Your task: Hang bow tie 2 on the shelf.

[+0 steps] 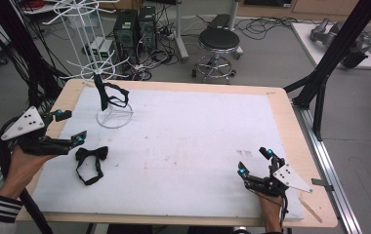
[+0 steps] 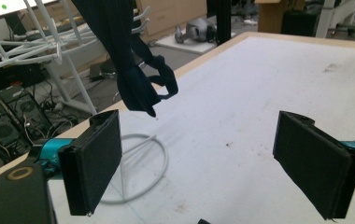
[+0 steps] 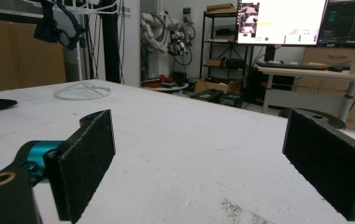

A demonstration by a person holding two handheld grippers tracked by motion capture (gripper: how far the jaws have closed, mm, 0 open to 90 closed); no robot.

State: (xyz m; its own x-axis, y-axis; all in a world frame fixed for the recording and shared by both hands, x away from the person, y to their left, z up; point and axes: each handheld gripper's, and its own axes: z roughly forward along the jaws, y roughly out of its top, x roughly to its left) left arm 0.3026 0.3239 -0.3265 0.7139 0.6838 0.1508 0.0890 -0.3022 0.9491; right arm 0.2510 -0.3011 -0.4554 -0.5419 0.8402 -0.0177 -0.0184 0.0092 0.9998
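Left hand-held gripper [image 1: 71,127] & right hand-held gripper [image 1: 255,161]: both wide open, empty (bow tie [image 1: 91,155] on table).

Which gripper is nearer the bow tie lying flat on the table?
Left. The left gripper hovers just above and left of the bow tie, jaws open. The right gripper sits across the table near its right edge, also open.

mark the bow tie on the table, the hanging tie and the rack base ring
bow tie [image 1: 92,154], high view, on its knot
hanging tie [image 2: 136,86], left gripper view, lower end
rack base ring [image 1: 101,123], high view, left rim
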